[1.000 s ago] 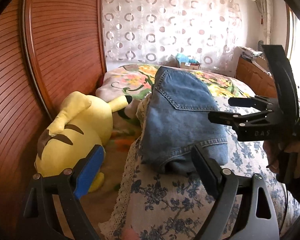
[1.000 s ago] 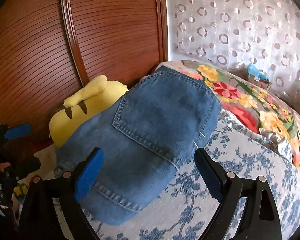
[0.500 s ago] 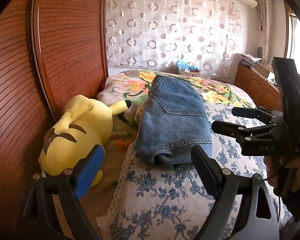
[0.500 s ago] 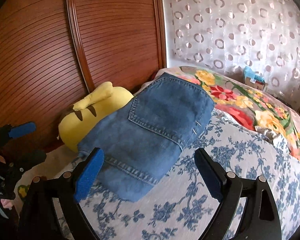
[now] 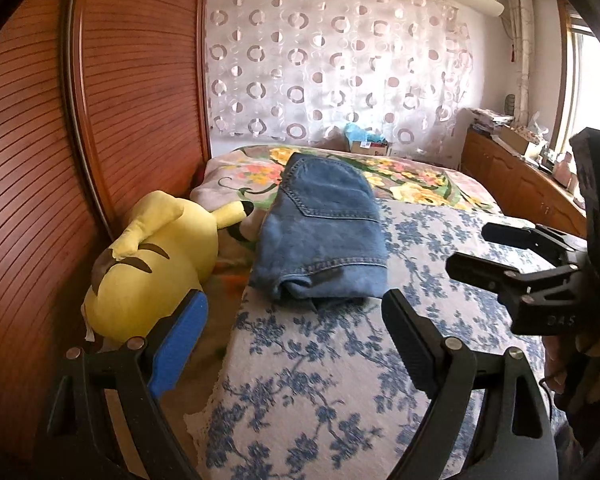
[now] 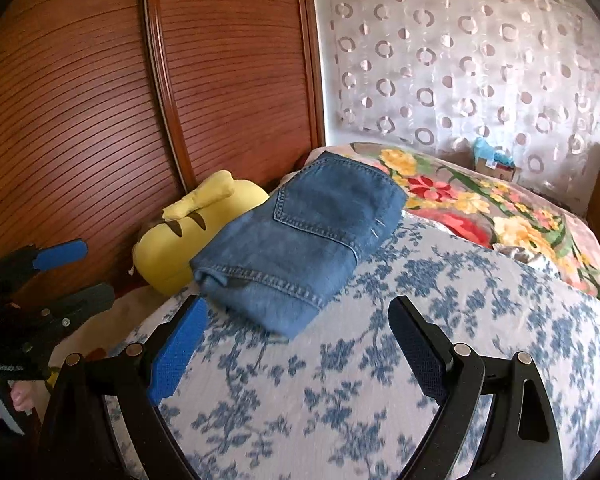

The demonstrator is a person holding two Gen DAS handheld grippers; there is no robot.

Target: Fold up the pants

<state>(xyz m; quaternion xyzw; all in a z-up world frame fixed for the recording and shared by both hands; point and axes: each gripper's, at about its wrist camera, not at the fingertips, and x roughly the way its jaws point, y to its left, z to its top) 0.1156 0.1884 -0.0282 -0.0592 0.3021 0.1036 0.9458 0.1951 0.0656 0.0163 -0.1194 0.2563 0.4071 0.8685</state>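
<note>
The jeans (image 5: 324,240) lie folded into a compact rectangle on the bed, a back pocket facing up and the thick rolled edge turned toward the cameras. They rest on the blue-and-white floral bedspread (image 5: 340,368), with their far end reaching onto the bright flowered blanket (image 5: 416,184) beyond it. In the left wrist view the bundle sits at about twelve o'clock from the left gripper (image 5: 290,336), well ahead of its fingertips and not touching them. That tool's jaws are spread wide with nothing between them but bedspread. The right gripper (image 6: 296,340) is likewise spread wide and empty, and in its own view the jeans (image 6: 300,240) lie at roughly eleven to twelve o'clock, clear of both pads. A yellow plush toy (image 5: 152,268) lies at nine to ten o'clock from the jeans in the left wrist view, just beside them along the edge of the bed, its tail tip close to the denim. Behind the toy stands a slatted wooden wardrobe door (image 5: 140,80). A sheer curtain with ring patterns (image 5: 332,64) hangs at the far side of the bed. In the left wrist view the other gripper shows at three o'clock, held in a hand (image 5: 576,360). A wooden cabinet (image 5: 516,184) with clutter on top runs along at about two o'clock.
</note>
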